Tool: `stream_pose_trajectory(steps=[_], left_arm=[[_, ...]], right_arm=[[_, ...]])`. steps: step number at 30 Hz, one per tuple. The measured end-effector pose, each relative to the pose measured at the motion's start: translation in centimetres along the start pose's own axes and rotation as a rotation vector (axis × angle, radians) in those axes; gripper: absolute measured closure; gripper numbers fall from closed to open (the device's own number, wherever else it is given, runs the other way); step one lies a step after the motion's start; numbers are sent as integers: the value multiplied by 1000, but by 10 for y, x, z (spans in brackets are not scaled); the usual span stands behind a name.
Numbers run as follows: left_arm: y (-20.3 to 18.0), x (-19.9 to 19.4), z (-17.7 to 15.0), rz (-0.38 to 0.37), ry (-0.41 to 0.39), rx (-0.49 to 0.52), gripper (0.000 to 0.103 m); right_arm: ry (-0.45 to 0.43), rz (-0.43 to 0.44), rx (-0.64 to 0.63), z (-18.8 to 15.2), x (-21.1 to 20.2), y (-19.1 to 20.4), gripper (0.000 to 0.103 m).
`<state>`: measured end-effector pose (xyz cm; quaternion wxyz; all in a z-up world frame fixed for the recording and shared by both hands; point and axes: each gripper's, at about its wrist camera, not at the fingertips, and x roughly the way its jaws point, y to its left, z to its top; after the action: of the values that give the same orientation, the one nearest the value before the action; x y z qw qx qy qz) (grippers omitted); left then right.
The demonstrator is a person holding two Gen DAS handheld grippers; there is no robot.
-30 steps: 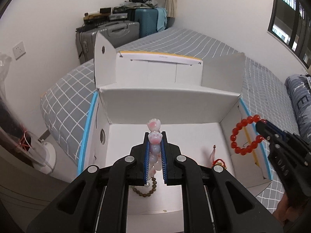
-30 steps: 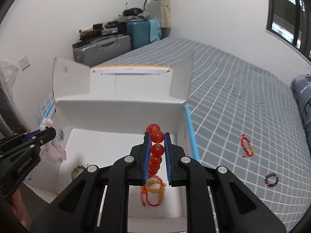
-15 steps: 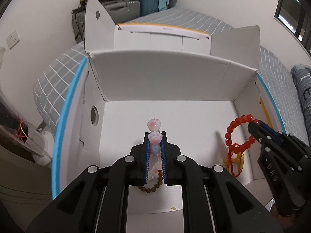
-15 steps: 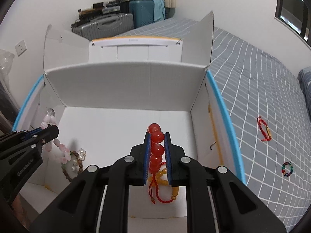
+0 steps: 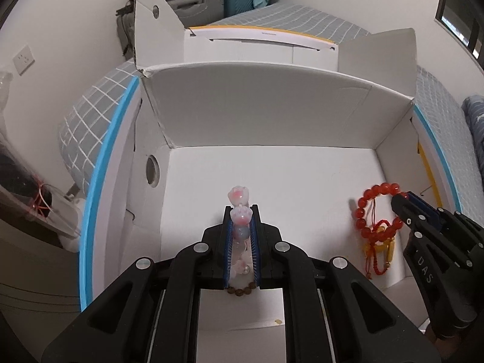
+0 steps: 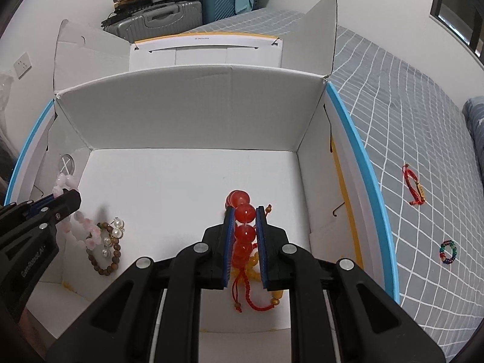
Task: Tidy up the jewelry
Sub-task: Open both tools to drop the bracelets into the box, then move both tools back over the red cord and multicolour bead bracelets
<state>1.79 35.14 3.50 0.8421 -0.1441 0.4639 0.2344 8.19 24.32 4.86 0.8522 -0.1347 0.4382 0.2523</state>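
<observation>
**Left wrist and right wrist views: two bracelets held over the open box**

**Left wrist view.** The left gripper [image 5: 241,227] is closed on the pink bead bracelet [image 5: 240,208]. Two paw-shaped beads stand clear of the fingertips at 12 o'clock; the rest of the strand hangs down between the pads. The gripper points forward and down into the white cardboard box [image 5: 272,115], above the near part of its floor. A brown bead bracelet [image 5: 240,292] lies on the floor directly beneath the fingers. The right gripper [image 5: 407,204] enters at 3 o'clock, holding the red bead bracelet [image 5: 373,208].

Risk: on release, the pink strand is likely to land on the brown beads and tangle with them.

**Right wrist view.** The right gripper [image 6: 245,220] is closed on the red bead bracelet [image 6: 243,217], with several beads pinched in line. Its red cord tassel [image 6: 251,293] and yellow beads trail onto the box floor [image 6: 187,181]. The gripper is angled down into the right half of the box. At 9 o'clock, the left gripper [image 6: 71,196] holds the pink bead bracelet [image 6: 65,181] above a pearl piece [image 6: 116,227]. Outside the box at 3 o'clock, a red cord bracelet [image 6: 415,189] and a multicolour bead bracelet [image 6: 447,252] lie on the checked bedspread [image 6: 393,106].

Risk: the tassel cord runs between the fingers and may snag on the pads when they open, dragging the bracelet out as the gripper lifts.
</observation>
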Motion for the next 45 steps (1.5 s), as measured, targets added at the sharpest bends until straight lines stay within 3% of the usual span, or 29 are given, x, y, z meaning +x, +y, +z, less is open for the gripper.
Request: stream_pose_trajectory(steps=[3, 6, 8, 12, 14, 16, 27, 37, 45], left_arm=[[-1, -2, 0, 7, 4, 3, 85], [0, -9, 0, 11, -17, -2, 57], [2, -15, 0, 20, -39, -11, 46], [4, -24, 2, 21, -66, -20, 33], [5, -26, 2, 13, -74, -24, 28], [4, -29, 2, -10, -88, -23, 17], [-7, -41, 1, -4, -147, -9, 6], [-42, -48, 3, -20, -173, 38, 6], [-104, -53, 12, -65, -192, 97, 6]], right_arm=[[-24, 3, 3, 1, -7, 0, 66], [-46, 2, 2, 2, -16, 0, 53], [-61, -5, 0, 3, -22, -1, 45], [-84, -17, 5, 5, -31, -3, 32], [-91, -23, 9, 5, -35, -5, 29], [-94, -30, 6, 5, -37, -7, 27], [-154, -53, 27, 0, -55, -29, 8], [-175, -81, 69, -11, -71, -69, 8], [-170, -162, 108, -26, -81, -126, 8]])
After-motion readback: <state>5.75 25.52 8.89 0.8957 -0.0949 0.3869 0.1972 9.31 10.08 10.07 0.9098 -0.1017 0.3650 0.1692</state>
